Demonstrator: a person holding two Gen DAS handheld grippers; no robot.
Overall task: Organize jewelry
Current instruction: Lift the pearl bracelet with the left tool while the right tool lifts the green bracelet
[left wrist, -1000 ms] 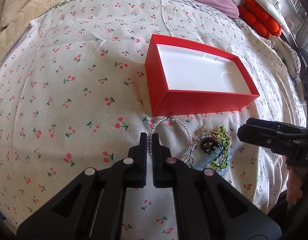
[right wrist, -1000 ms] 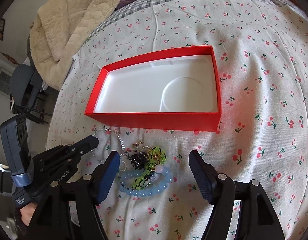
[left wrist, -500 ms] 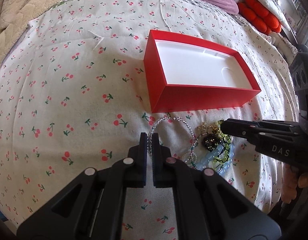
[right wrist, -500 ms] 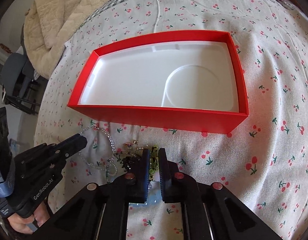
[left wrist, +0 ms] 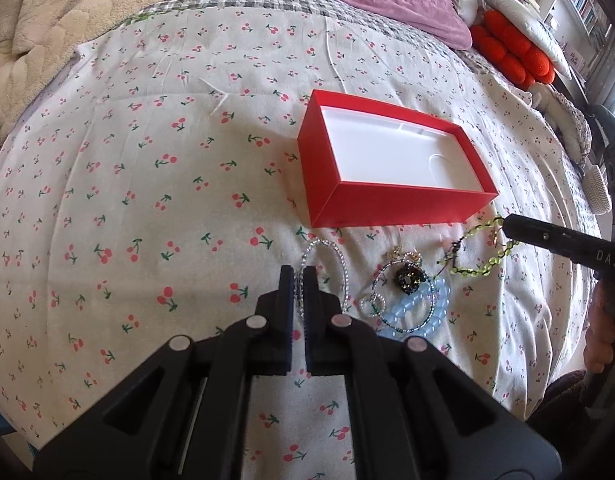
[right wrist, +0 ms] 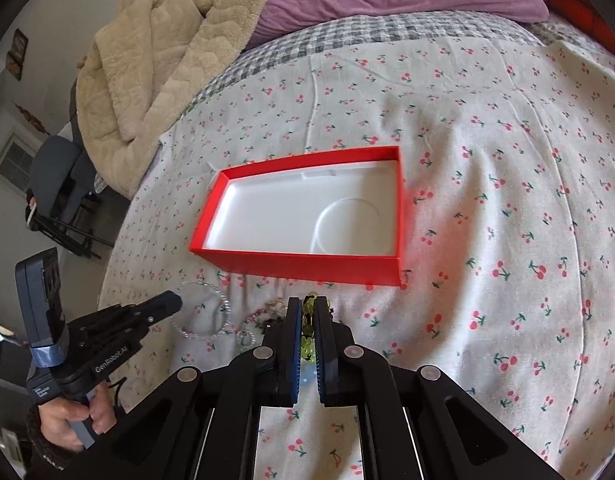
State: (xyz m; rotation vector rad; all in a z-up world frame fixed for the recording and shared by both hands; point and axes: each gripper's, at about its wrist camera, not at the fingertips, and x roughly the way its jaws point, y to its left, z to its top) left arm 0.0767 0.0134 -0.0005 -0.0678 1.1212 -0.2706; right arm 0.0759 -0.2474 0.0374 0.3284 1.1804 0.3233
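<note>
**Green bracelet lifted, silver one pinched**

On the bed (left wrist: 127, 168), the left hand-held gripper (left wrist: 298, 280) is clenched on the silver bracelet (left wrist: 327, 268). Beside it lies the jewelry pile (left wrist: 411, 300), near the red box (left wrist: 387, 204). The right hand-held gripper (right wrist: 307, 316) grasps the green bracelet (left wrist: 481, 256), dangling just before the box.

Matte black left tool (left wrist: 298, 280) with silver rivets; right tool (right wrist: 307, 312) has blue-edged pads, white "DAS" lettering.
</note>
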